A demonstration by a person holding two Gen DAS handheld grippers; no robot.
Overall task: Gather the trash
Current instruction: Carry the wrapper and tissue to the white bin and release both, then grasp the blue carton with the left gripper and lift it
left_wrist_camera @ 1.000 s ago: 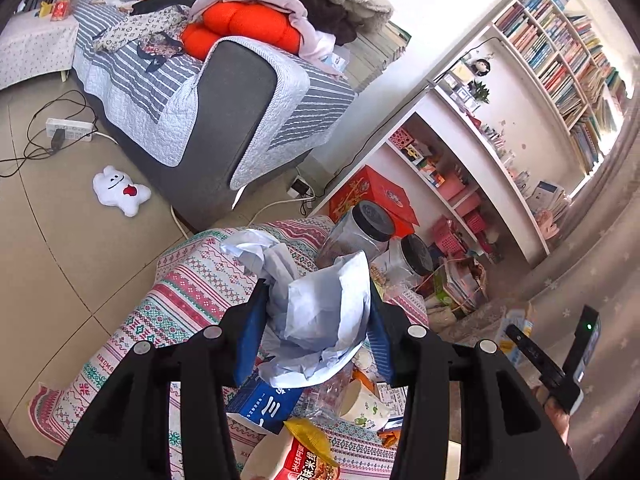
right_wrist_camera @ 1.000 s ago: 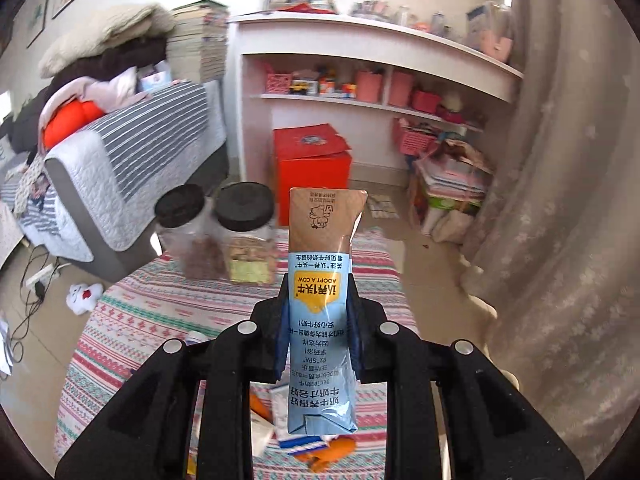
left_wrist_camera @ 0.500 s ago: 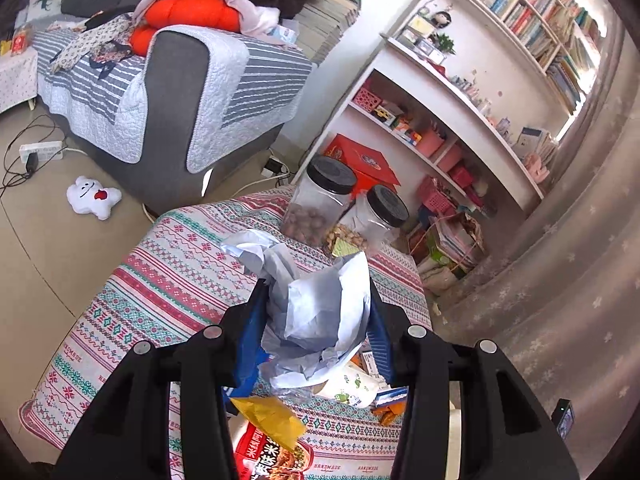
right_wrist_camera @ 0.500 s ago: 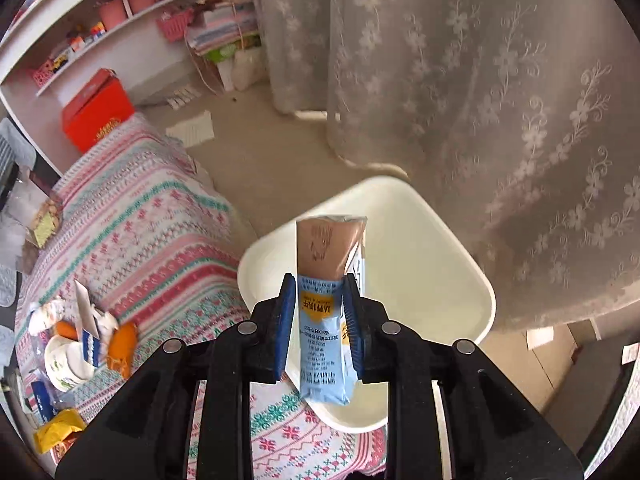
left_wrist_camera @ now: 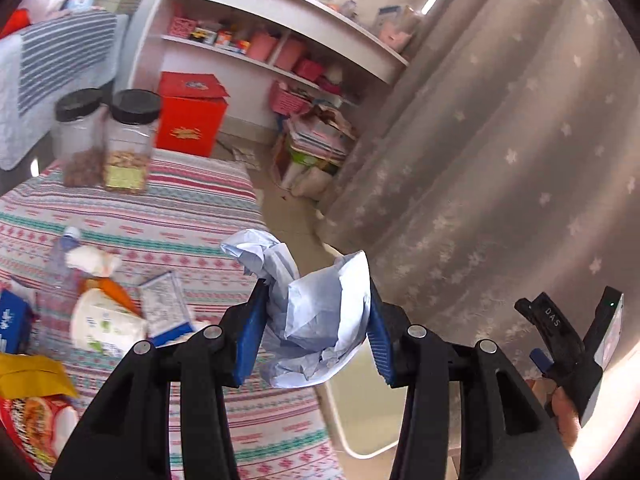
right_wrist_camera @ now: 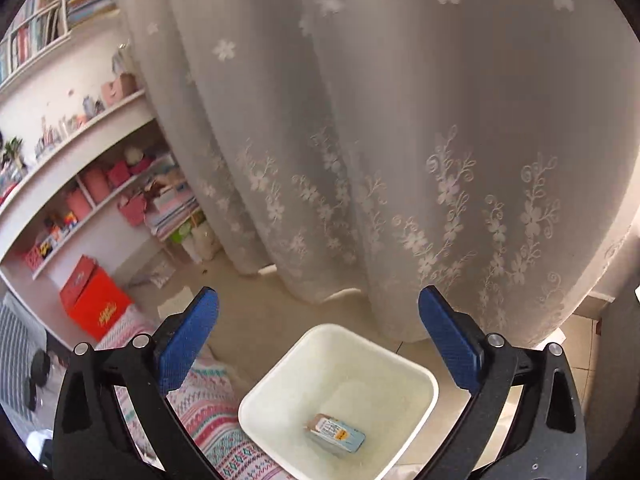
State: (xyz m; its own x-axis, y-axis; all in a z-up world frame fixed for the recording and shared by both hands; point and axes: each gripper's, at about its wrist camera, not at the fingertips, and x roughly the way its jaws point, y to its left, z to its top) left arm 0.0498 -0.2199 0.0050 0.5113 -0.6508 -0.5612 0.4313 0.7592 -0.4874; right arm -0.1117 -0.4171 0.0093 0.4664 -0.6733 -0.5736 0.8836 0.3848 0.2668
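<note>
Left wrist view: left gripper (left_wrist_camera: 316,322) pinching a crumpled wad of pale blue paper (left_wrist_camera: 316,316) between 2 blue pads, creased and papery, held above the edge of a table under a striped woven cloth (left_wrist_camera: 188,208). On the cloth, at left: a white paper cup (left_wrist_camera: 106,326) on its side, a small printed carton (left_wrist_camera: 164,306), a yellow wrapper (left_wrist_camera: 32,374), a red noodle packet (left_wrist_camera: 32,426) cut off by the frame, a blue box (left_wrist_camera: 12,326) half cropped. Further back, 2 clear jars with black lids (left_wrist_camera: 106,136), blurred. Below the paper, a sliver of white bin (left_wrist_camera: 360,412), mostly hidden by the black gripper body.

Right wrist view: right gripper (right_wrist_camera: 318,340) spread wide, nothing between its blue pads. Directly below, a white square plastic bin (right_wrist_camera: 416,384) with rounded corners; inside, a flat blue-and-brown milk carton (right_wrist_camera: 336,434) lying on the bottom. Behind, a sheer embroidered curtain (right_wrist_camera: 400,140); text on the carton too small to read.
</note>
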